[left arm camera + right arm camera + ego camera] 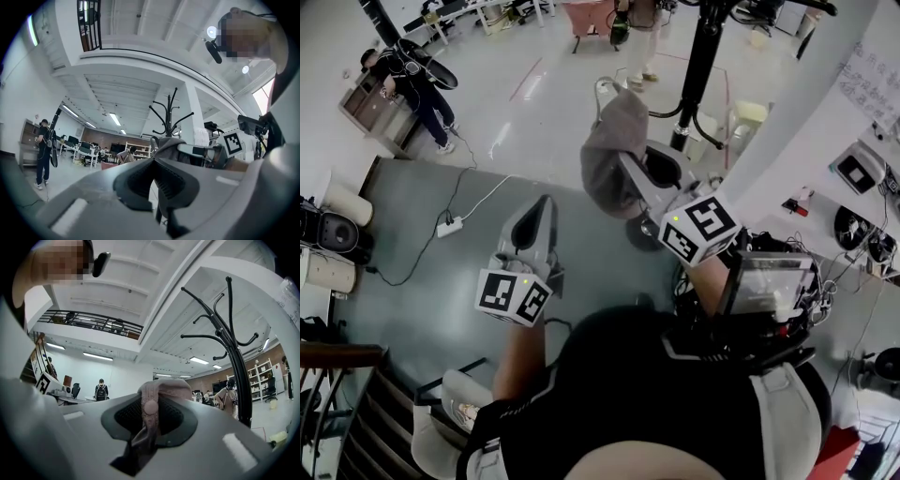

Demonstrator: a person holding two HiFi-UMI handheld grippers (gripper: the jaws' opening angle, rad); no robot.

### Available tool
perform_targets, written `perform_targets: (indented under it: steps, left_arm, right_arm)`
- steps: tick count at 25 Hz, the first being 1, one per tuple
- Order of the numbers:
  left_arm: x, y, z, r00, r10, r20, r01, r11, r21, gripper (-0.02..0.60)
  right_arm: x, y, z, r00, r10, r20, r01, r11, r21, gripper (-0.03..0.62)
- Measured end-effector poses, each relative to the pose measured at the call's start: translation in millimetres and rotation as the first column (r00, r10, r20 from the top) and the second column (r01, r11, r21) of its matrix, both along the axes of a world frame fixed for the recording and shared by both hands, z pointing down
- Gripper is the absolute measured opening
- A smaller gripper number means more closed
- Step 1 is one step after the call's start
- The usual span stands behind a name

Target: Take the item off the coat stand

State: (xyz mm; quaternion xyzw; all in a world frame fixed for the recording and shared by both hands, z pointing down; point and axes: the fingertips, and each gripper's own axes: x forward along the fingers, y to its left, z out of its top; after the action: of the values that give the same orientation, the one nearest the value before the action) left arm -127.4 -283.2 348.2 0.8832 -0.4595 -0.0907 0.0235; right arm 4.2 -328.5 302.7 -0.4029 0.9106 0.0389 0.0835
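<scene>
— What was hidden or cut off?

— The person's own dark-clad body filled the bottom of the head view and covered the floor beneath. The coat stand [697, 70] ran out of that view's upper edge, so its top hooks were cut off there. The right gripper view showed them whole. Part of the cap [614, 141] sat behind the right gripper [628, 173], and I couldn't tell the cap's full shape.

— And the room?

— It was a large open hall. There was pale glossy floor [534, 103] further off and a grey-green floor area [422, 291] under the person. A white column [787, 112] stood just right of the stand, with desks and shelves far back. A person in dark clothes [411, 82] stood at the upper left. A white power strip [448, 226] lay on the grey-green area, its cable trailing away.

— Where was the cap?

— The greyish-pink cap hung in the air from the right gripper, left of the stand's pole. In the right gripper view it was apart from the pole.

— How did the grippers stand?

— The right one's jaws were nearly together, pinching the cap's strap, with a round snap button showing between the pads. The left gripper [540, 216] hung lower and to the left, near the cap but apart from it. Its jaws were closed on nothing.
</scene>
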Motion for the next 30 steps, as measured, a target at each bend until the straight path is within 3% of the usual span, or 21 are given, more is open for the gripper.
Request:
perform_targets:
  steps: [30]
  left_arm:
    - [14.4,-12.4,3.5,0.999,0.035,-0.006,-0.035,0.999,-0.005,0.017]
  right_arm:
    - [8.7,-3.5,11.5,0.999,0.024,-0.036,-0.025,0.999,-0.029,0.081]
